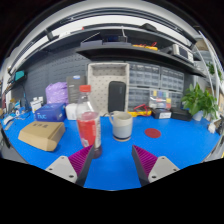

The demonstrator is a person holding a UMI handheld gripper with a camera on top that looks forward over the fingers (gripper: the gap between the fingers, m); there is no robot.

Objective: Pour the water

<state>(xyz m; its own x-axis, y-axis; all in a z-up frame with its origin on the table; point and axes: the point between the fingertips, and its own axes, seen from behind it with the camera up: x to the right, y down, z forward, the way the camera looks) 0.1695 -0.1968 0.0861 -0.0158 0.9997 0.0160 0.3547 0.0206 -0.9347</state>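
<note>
Blue table (175,145) spans middle of frame. Tan cardboard box (41,135) at left. Purple bag (57,93) behind it, upper left. Small red disc (152,132) right of centre. Green plant (200,100) at far right. Dark shelf (120,45) across top.

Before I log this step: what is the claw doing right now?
Claw: open, holding nothing; the bottle and cup stand on the blue table beyond its fingers.

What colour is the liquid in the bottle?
Red, in the bottle, gripper view; tool open.
</note>
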